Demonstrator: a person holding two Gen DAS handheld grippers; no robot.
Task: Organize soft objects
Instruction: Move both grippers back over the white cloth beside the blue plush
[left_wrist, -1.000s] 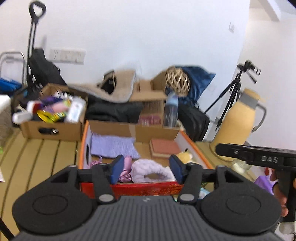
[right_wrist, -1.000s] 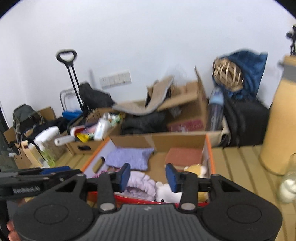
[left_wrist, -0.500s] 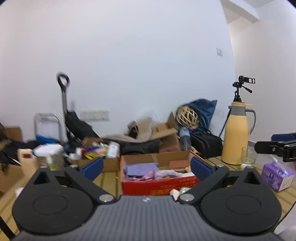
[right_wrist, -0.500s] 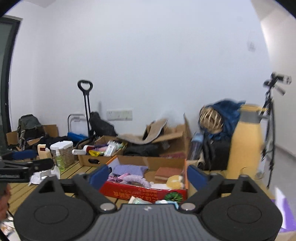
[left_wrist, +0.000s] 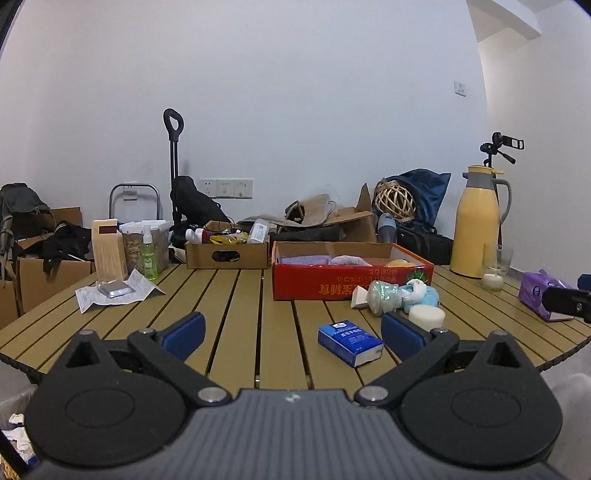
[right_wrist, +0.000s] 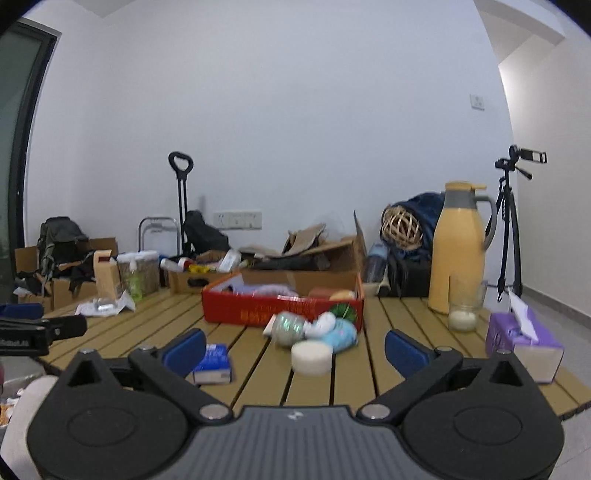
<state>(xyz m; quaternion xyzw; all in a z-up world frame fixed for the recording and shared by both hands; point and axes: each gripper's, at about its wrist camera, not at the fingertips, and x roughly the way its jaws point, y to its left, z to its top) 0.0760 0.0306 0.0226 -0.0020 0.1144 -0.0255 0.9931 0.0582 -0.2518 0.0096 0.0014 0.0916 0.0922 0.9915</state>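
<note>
Basically both claws hang empty at the near edge of the surface (left_wrist: 236, 314): left claw (left_wrist: 291, 332) spread wide, right claw (right_wrist: 293, 349) opening, nothing between. Red box (left_wrist: 351, 284) already holds soft things; the loose soft pile (right_wrist: 317, 330) sits just in front. Risks: grabbing the hard blue packet (left_wrist: 349, 341) by mistake, or pinching the white round sponge (right_wrist: 311, 356) off-centre so it squirts out.
</note>
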